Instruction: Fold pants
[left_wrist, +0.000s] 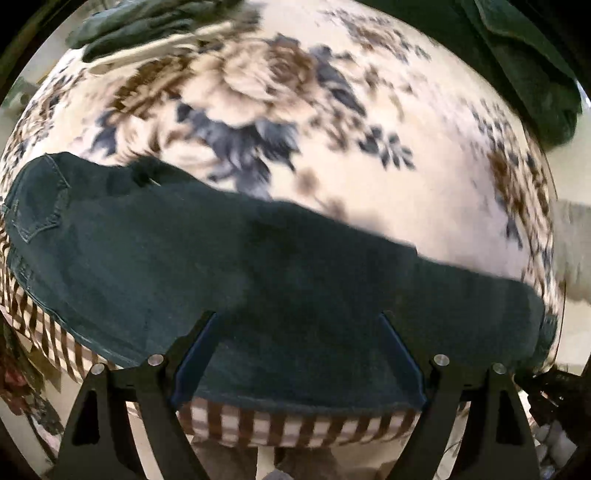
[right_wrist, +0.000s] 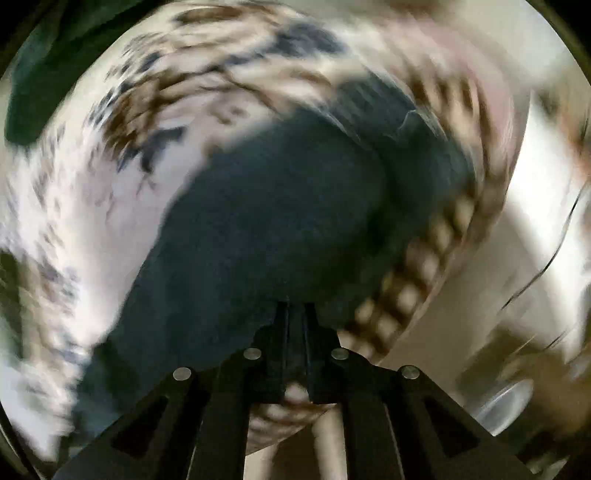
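Pants (left_wrist: 229, 266): dark teal denim, laid flat in a long band across the near part of a floral blanket (left_wrist: 332, 110); back pocket (left_wrist: 37, 206) with stitching sits at the far-left end of the band, a leg runs off to the right; near hem lies just short of the blanket's brown-and-cream checked border (left_wrist: 280, 424).

Left gripper (left_wrist: 299, 321): fingers spread wide, hovering over the near middle of the pants; both blue-edged fingertips (left_wrist: 400, 354) show against the fabric; nothing between them; contact with the cloth can't be confirmed from this angle.

Right gripper (right_wrist: 295, 310): fingers drawn together at the near edge of the pants (right_wrist: 280, 206); dark fabric sits right at the tips, but the view is heavily motion-blurred, so can't tell whether cloth is actually pinched or the tips are just closed against each other.

Other stuff: a second dark green garment (left_wrist: 524, 55) bunched at the far-right corner of the blanket (same item probably at far left of the right wrist view (right_wrist: 40, 74), blurred); more dark cloth (left_wrist: 140, 26) piled at the far-left edge; checked border (right_wrist: 417, 280) curves along the right of the pants in the right wrist view; pale floor (right_wrist: 480, 280) beyond it.
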